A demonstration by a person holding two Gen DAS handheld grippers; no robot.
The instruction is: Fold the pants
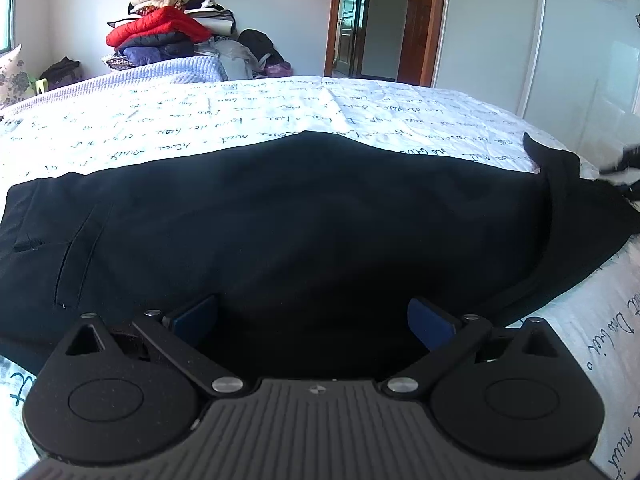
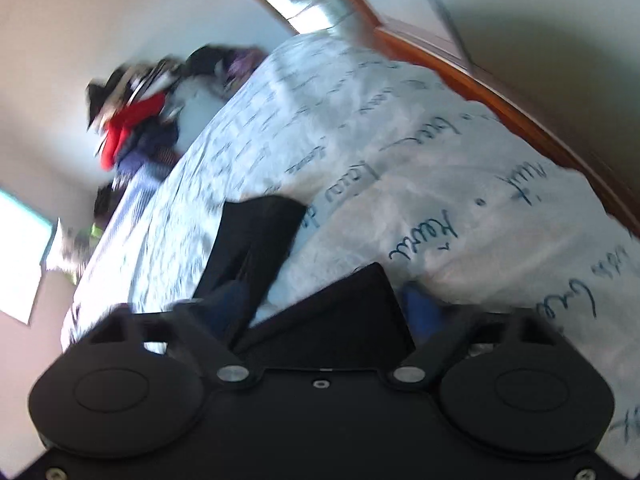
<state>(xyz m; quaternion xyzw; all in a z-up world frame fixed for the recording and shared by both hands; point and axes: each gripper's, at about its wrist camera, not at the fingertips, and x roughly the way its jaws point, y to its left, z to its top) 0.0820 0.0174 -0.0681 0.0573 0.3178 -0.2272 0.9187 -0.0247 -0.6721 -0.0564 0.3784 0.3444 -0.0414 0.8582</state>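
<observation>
Black pants [image 1: 312, 216] lie flat across the bed, waistband and pocket at the left, leg ends at the right. My left gripper [image 1: 312, 320] is open, its blue pads [image 1: 196, 316] spread over the near edge of the cloth, holding nothing. In the blurred, tilted right wrist view, my right gripper [image 2: 324, 304] is open, with the end of the pants [image 2: 256, 240] lying between and past its blue pads [image 2: 420, 308]. A black fold [image 2: 344, 312] sits between the fingers. The right gripper shows as a dark blur at the far right of the left wrist view [image 1: 624, 160].
The bed [image 1: 240, 112] has a white cover printed with script. A pile of clothes with a red jacket [image 1: 160, 28] stands beyond the far edge. A wooden doorway [image 1: 352, 20] and a white wardrobe [image 1: 540, 40] are behind. The bed's right edge [image 1: 592, 312] drops off.
</observation>
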